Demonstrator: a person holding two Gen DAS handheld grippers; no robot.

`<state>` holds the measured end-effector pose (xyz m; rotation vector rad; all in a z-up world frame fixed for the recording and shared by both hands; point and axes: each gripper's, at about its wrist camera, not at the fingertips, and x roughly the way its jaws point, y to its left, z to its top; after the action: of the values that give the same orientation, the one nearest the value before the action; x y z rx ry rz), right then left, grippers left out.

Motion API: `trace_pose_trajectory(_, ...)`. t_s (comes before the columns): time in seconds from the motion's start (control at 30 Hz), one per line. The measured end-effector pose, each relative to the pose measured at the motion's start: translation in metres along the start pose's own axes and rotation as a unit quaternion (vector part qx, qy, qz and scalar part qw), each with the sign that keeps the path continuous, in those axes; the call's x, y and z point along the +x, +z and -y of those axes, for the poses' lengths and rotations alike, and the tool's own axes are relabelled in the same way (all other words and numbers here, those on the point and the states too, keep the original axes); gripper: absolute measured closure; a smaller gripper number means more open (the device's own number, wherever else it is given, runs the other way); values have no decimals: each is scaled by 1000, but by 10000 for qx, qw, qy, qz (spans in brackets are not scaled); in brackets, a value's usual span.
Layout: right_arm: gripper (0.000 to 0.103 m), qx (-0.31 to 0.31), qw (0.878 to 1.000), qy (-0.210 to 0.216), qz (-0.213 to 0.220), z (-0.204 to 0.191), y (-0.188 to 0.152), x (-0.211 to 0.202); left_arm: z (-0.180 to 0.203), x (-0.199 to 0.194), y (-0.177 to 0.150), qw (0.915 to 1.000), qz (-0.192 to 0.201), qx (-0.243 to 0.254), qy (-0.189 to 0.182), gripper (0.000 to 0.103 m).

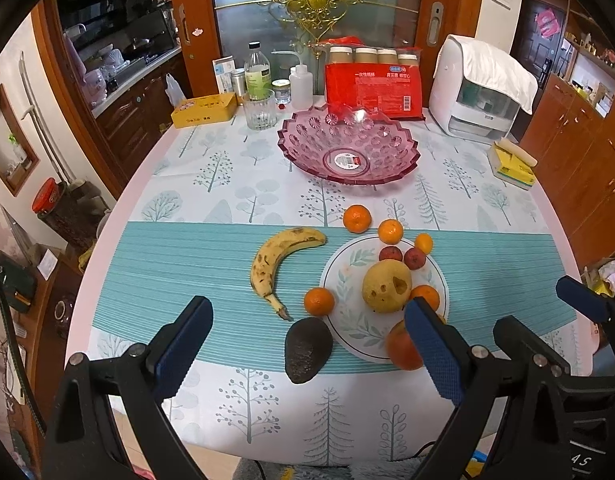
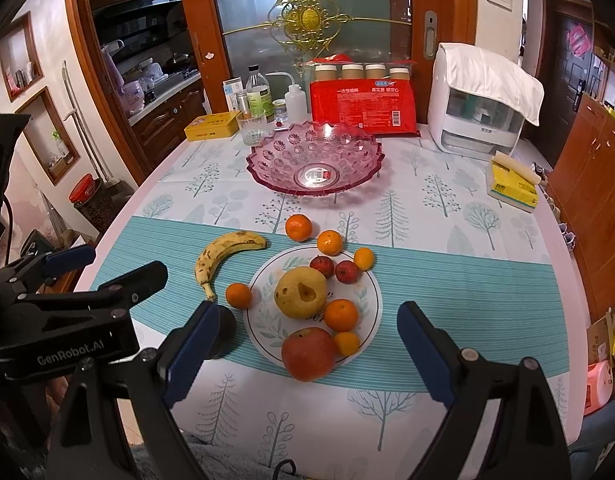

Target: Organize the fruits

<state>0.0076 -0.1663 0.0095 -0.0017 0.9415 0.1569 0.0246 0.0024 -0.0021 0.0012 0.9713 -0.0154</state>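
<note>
Haven't started really; pink bowl sits empty at the back of the bench; fruit's all on or around the plate; both grippers, left and right, fingers wide, holding nothing.

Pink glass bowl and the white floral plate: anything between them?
Two small oranges sit on the tree-print tablecloth between the pink scalloped glass bowl and the white floral plate; otherwise bare cloth. Both views show it.
</note>
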Motion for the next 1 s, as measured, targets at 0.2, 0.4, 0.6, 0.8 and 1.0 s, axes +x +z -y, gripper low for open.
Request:
trace_pose_trajectory(0.2, 12, -27, 10000, -13, 30, -2, 1, 0, -2, -5, 1, 10000, 43, -38, -73, 7)
trace_pose_trajectory(0.4, 12, -67, 10000, -1, 53, -3, 2, -1, -4, -8, 0, 10000, 15, -38, -74, 7)
trace_pose_trajectory(0.6, 12, -118, 9999, 7, 75, -6, -2, -4, -5, -9, -1, 10000, 21, -43, -69, 7)
trace_pose_trajectory(0.8, 12, -127, 9999, 8, 67, -6, -2, -5, -5, -7, -5, 9999, -56, -38, -135, 7)
trace_pose_trajectory(1.0, 12, -159, 9999, 4, 0, -6, -9, -2, -5, -3, -10, 9998, -163, -11, -143, 7)
